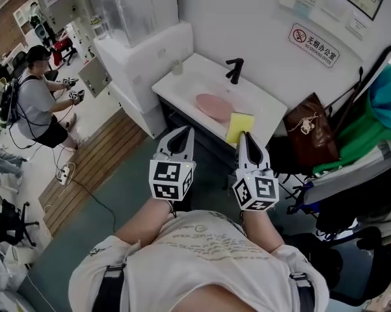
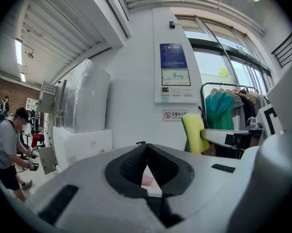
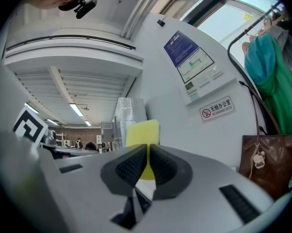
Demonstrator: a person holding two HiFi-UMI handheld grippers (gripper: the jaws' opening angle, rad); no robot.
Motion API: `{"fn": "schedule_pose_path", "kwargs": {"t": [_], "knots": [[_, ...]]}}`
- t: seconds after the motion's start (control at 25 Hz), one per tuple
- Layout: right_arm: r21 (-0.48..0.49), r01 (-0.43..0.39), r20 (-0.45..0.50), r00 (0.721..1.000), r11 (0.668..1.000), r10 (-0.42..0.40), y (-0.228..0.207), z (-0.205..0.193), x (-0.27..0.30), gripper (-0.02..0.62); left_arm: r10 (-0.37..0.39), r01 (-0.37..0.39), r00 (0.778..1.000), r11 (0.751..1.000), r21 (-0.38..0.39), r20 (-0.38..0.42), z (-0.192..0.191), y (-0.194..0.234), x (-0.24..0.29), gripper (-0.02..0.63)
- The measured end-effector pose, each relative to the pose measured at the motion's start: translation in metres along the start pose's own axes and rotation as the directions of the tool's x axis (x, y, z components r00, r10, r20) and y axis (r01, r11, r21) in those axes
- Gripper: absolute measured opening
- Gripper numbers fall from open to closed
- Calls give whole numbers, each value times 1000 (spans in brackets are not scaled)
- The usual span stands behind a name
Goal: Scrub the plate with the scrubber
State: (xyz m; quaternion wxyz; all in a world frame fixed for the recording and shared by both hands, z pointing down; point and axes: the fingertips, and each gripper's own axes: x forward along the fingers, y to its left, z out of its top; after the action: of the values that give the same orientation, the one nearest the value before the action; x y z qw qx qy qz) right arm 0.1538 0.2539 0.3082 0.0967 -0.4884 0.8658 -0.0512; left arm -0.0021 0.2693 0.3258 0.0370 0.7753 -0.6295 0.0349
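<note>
A pink plate [image 1: 213,106] lies in the white sink [image 1: 182,83] ahead of me, and a sliver of the plate [image 2: 146,180] shows behind the left jaws. The yellow scrubber [image 1: 239,127] stands on edge in my right gripper [image 1: 243,136], which is shut on it just short of the sink's front rim. In the right gripper view the scrubber [image 3: 143,132] sticks up from between the closed pads. My left gripper [image 1: 183,132] is shut with nothing in it, level with the right one and to its left. From the left gripper view the scrubber [image 2: 194,132] shows at the right.
A black faucet [image 1: 235,70] rises at the back of the sink. A tall white cabinet [image 1: 146,57] flanks it on the left. A brown bag [image 1: 310,138] and green clothes [image 1: 377,122] hang at the right. A person [image 1: 39,103] stands far left on the floor.
</note>
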Motion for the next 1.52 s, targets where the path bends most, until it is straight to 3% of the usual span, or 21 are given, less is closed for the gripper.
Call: {"fn": "schedule_pose_path", "kwargs": {"t": [0.44, 0.84, 1.08, 1.52], "knots": [[23, 39, -6, 999, 999, -39, -25, -9, 48, 38, -36, 36, 999, 999, 16, 13, 5, 20, 54, 21], [5, 46, -32, 998, 999, -46, -32, -22, 119, 38, -44, 44, 999, 999, -30, -14, 0, 65, 117, 21], [-50, 69, -44, 996, 996, -72, -35, -26, 165, 38, -78, 76, 997, 997, -33, -31, 5, 89, 161, 21], [-39, 144, -94, 985, 989, -147, -51, -41, 256, 38, -166, 161, 980, 986, -51, -107, 0, 139, 252, 21]]}}
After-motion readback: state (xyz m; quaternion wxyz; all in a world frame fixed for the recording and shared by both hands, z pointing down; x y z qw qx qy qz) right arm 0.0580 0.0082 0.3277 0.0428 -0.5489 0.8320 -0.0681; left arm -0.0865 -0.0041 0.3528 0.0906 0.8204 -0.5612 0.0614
